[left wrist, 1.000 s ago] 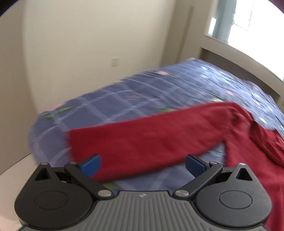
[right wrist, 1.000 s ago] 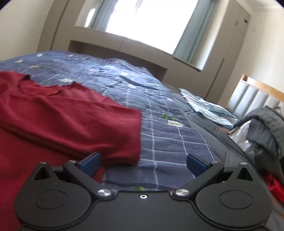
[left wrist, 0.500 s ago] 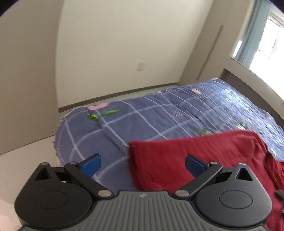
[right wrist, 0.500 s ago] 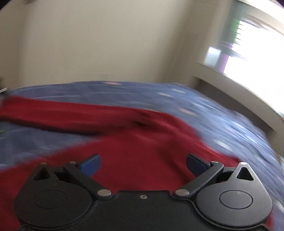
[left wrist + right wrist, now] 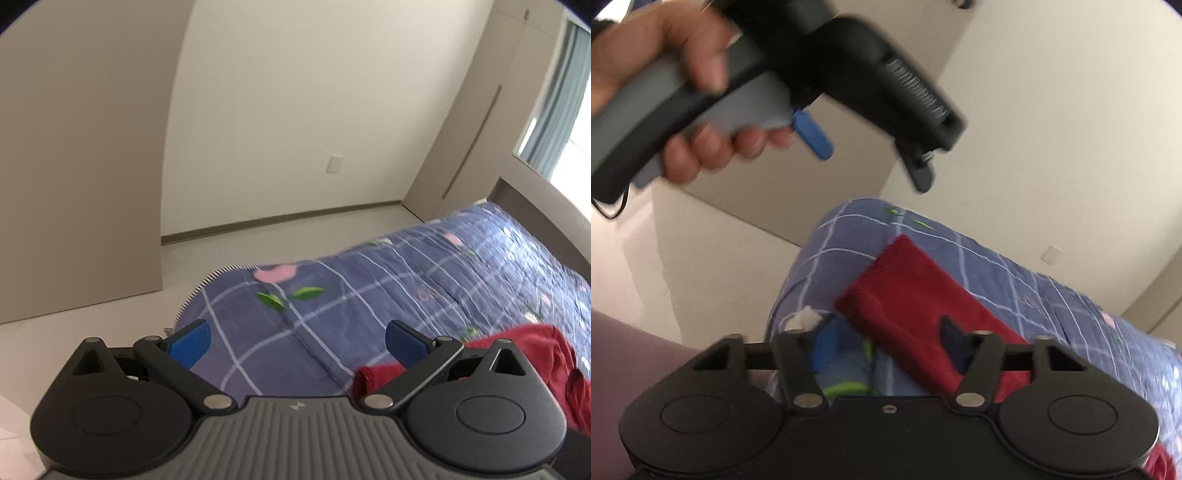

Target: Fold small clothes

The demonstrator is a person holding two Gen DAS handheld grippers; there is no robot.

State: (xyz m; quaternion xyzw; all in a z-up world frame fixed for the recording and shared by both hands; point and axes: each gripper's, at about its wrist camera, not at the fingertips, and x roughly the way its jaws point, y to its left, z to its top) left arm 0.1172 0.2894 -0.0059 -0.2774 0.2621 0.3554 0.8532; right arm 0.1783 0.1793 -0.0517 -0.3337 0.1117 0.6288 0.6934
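Right gripper closing over the red sleeve at the bed's corner; left gripper idle above.

The right gripper (image 5: 886,350) has its jaws narrowing around the sleeve (image 5: 916,299) of the red sweater (image 5: 532,354), which lies flat on the blue checked quilt (image 5: 332,317); firm pinch not confirmed, likely a grab to fold the sleeve inward. The left gripper (image 5: 297,341) is spread wide, holding nothing, raised clear above the quilt in the person's hand (image 5: 676,92).

Dark red knit garment (image 5: 916,295), sleeve end flat on quilt
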